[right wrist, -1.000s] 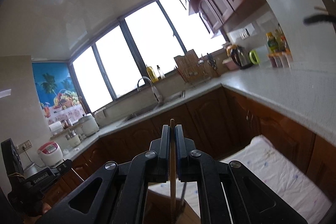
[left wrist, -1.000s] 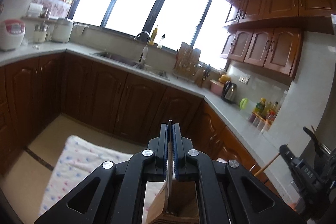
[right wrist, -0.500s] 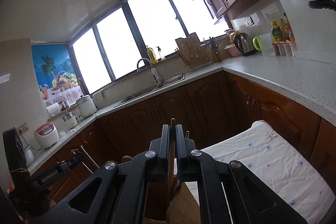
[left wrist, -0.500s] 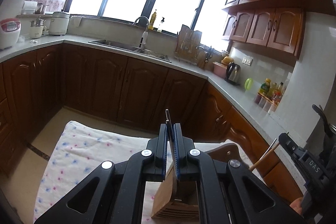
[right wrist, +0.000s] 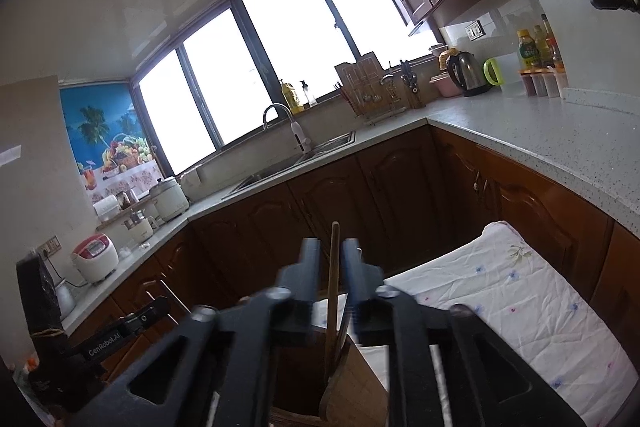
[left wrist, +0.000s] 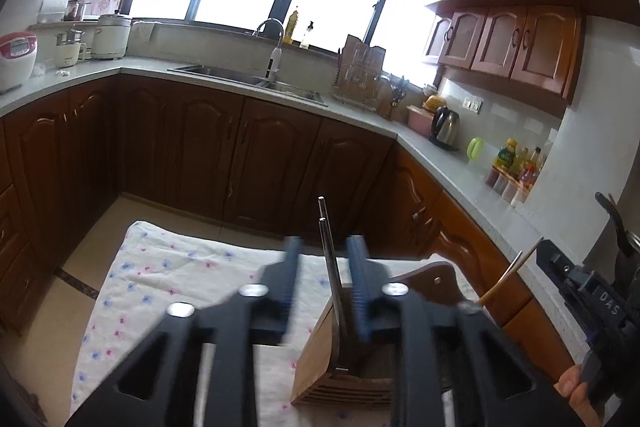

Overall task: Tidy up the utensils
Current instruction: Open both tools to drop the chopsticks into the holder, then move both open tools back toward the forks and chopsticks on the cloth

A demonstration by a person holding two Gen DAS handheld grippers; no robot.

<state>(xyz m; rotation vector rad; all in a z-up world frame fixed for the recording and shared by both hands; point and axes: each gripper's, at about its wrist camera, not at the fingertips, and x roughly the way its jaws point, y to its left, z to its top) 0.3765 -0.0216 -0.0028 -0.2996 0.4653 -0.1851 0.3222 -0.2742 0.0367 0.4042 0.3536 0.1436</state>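
A wooden utensil holder [left wrist: 316,363] stands on a flowered white cloth [left wrist: 160,279]. Two thin metal utensil handles [left wrist: 329,259] stick up out of it between the fingers of my left gripper [left wrist: 325,247]. Its jaws are opening and the blue pads stand clear of the metal on both sides. In the right wrist view a wooden stick [right wrist: 333,279] rises from the same holder [right wrist: 356,375] between the fingers of my right gripper [right wrist: 330,251]. Those jaws are opening too, with a narrow gap at each side. Each gripper shows at the edge of the other's view.
The cloth [right wrist: 512,295] covers a low table boxed in by dark wood cabinets [left wrist: 248,155] and a grey L-shaped counter [right wrist: 540,131]. On the counter are a sink [left wrist: 248,75], a kettle [left wrist: 446,123] and bottles [left wrist: 516,163]. A fingertip [left wrist: 572,387] holds the right gripper.
Both grippers were shut on their utensils; now the jaws of each have parted and let go. Both views have tipped downward, so more of the holder and cloth shows.
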